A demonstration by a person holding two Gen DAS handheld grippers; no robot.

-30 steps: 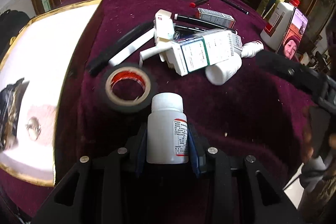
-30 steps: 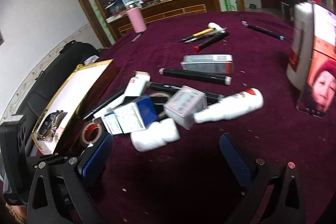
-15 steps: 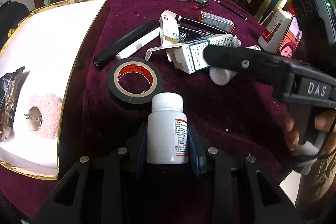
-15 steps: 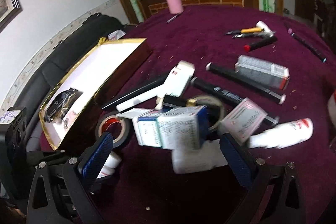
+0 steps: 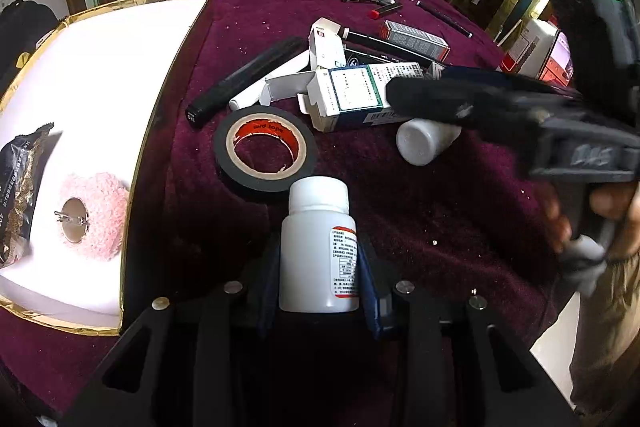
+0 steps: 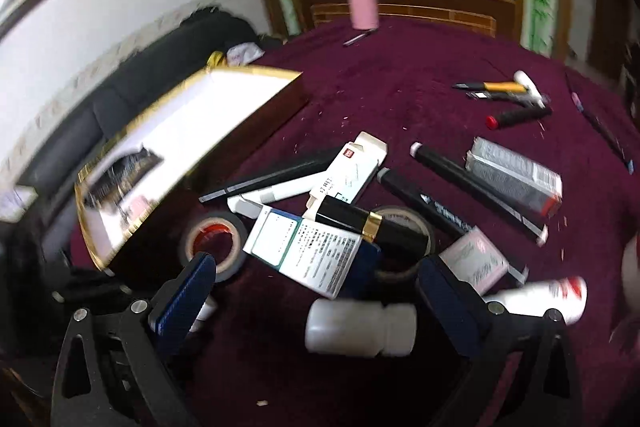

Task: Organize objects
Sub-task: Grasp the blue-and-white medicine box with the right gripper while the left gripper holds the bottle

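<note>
Your left gripper [image 5: 320, 291] is clamped on 1 upright pill bottle [image 5: 318, 247] and the right gripper [image 6: 316, 291] hangs wide open around the lying bottle [image 6: 360, 327] – close crooked and it'll roll into the box pile [image 6: 312, 255].

The table [image 5: 440, 227] is covered in a napped maroon cloth, velvety and flecked with lint. On it, the bottle [image 5: 318, 251] is of matt white plastic with a paper label. Beyond the bottle, the tape [image 5: 266, 149] is wound in matt black on a cardboard core. Left of the tape, the tray [image 5: 132, 163] is edged in shiny gold foil and lined in smooth white. The boxes [image 5: 352, 95] behind the tape are of printed card.
</note>
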